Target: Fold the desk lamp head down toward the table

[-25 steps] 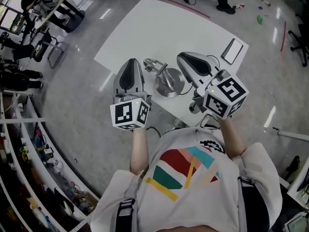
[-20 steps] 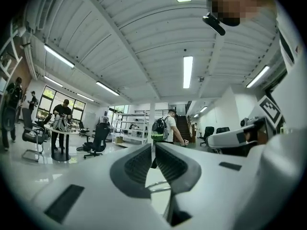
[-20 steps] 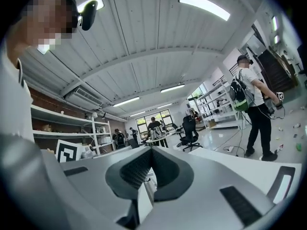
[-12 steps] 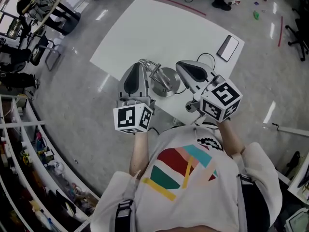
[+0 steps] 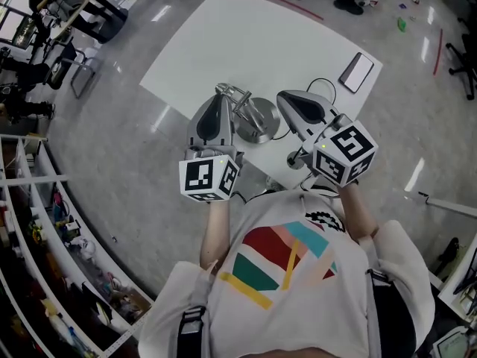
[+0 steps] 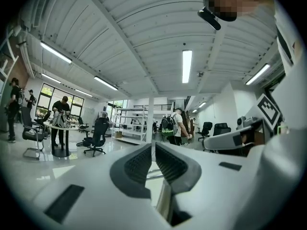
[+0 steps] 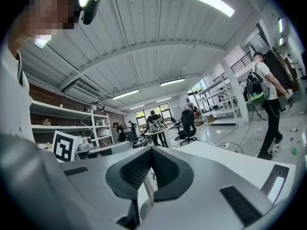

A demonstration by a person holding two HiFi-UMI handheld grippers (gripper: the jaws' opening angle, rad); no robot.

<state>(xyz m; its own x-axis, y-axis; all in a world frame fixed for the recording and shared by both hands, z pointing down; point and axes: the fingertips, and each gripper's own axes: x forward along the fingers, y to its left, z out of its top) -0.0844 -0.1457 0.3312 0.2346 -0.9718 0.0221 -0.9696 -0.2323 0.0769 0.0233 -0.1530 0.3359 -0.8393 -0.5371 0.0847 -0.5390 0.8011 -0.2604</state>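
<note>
- Your left gripper [image 5: 218, 103] points level; its fingers [image 6: 136, 164] stand narrowly apart and grip nothing.
- Thin rods of the lamp [image 5: 261, 122] show through that gap.
- Your right gripper [image 5: 285, 99] has its fingers [image 7: 165, 169] pressed together, empty.
- The lamp stands on the white table [image 5: 246, 43] near its front edge, between your grippers.
- Its arm [image 5: 232, 95] lies at the left gripper's tip; whether they touch, I cannot tell.
- A phone [image 5: 358, 71] lies well apart.

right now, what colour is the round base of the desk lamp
Silver: the lamp base is shiny bare metal. The head view shows it best.
</note>
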